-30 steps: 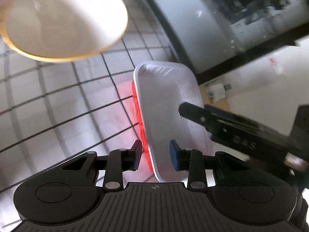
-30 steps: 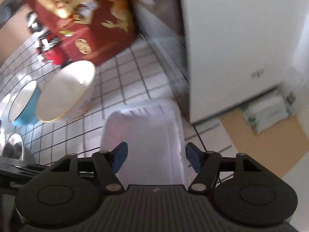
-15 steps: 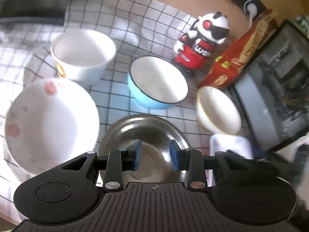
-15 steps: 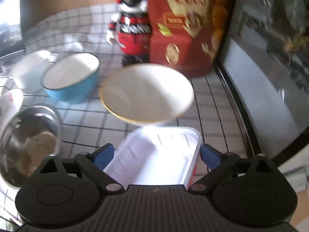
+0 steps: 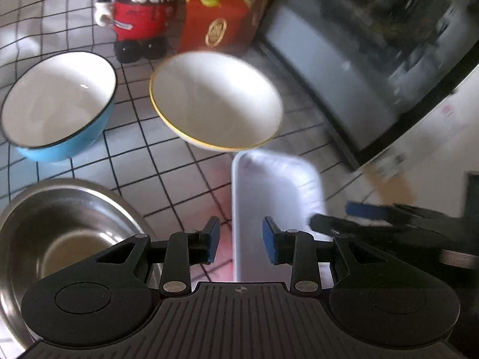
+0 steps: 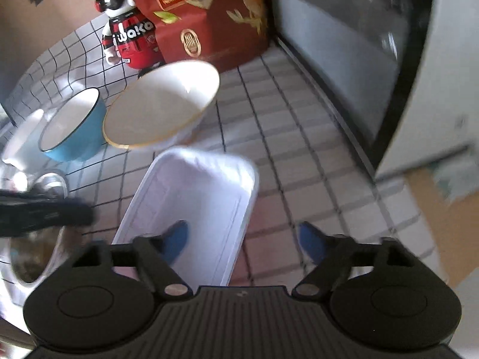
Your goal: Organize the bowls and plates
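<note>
A white rectangular tray (image 5: 275,206) (image 6: 191,209) lies on the checked cloth in front of both grippers. My left gripper (image 5: 241,243) is open, with the tray's left rim in the gap and neither pad touching it. My right gripper (image 6: 244,240) straddles the tray's right rim. Its jaws are closing, one pad over the tray's inside and one over the cloth, neither pressing. Behind the tray sits a white bowl with a yellow rim (image 5: 215,98) (image 6: 161,104), then a blue bowl (image 5: 60,104) (image 6: 71,125). A steel bowl (image 5: 60,233) (image 6: 36,248) is at the near left.
A red and black toy figure (image 5: 140,15) (image 6: 128,36) and a red box (image 5: 221,15) (image 6: 209,15) stand at the back. An appliance with a dark glass door (image 5: 359,59) (image 6: 344,45) borders the right. Another white bowl (image 6: 18,140) sits far left.
My left gripper swung from the tray over the steel bowl and back to the tray's left rim. The right jaws widened, then narrowed, and now straddle the tray's right rim.
</note>
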A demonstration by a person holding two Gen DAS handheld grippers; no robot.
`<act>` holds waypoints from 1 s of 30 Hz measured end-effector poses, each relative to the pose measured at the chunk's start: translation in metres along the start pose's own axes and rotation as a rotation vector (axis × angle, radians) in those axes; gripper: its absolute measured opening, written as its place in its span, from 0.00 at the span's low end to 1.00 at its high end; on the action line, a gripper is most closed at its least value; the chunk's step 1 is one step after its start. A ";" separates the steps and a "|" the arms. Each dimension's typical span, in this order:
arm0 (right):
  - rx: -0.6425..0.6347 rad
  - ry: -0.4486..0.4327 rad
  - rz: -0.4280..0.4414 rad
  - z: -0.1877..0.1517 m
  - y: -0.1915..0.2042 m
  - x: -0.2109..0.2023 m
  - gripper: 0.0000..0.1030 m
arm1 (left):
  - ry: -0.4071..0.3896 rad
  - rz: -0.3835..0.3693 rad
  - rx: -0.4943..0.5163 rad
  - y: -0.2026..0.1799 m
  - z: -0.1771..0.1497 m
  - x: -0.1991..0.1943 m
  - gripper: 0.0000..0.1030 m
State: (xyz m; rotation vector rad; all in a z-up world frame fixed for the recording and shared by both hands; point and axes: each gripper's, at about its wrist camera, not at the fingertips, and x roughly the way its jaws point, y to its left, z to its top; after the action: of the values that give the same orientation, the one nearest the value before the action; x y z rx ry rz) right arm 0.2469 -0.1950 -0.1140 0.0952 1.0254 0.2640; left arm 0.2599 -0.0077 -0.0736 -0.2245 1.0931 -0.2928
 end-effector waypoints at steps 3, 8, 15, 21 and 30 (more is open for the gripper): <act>0.134 0.067 0.108 -0.007 -0.015 0.010 0.56 | 0.055 0.033 0.007 -0.001 0.004 0.023 0.34; 0.311 0.121 0.318 -0.011 -0.039 0.024 0.53 | 0.126 -0.020 -0.017 -0.009 0.003 0.052 0.36; 0.246 0.038 0.180 0.011 -0.074 0.005 0.53 | 0.137 -0.177 -0.061 -0.038 0.013 0.083 0.34; 0.193 0.022 0.083 0.020 -0.088 0.006 0.53 | 0.155 -0.220 -0.055 -0.056 0.013 0.094 0.34; -0.035 -0.115 -0.140 0.013 -0.062 -0.026 0.63 | 0.125 -0.264 -0.075 -0.044 0.008 0.048 0.34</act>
State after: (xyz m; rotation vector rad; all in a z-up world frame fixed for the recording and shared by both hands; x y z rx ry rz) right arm 0.2564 -0.2606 -0.0983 0.0065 0.9081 0.1467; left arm 0.2826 -0.0652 -0.0963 -0.4242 1.2006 -0.5077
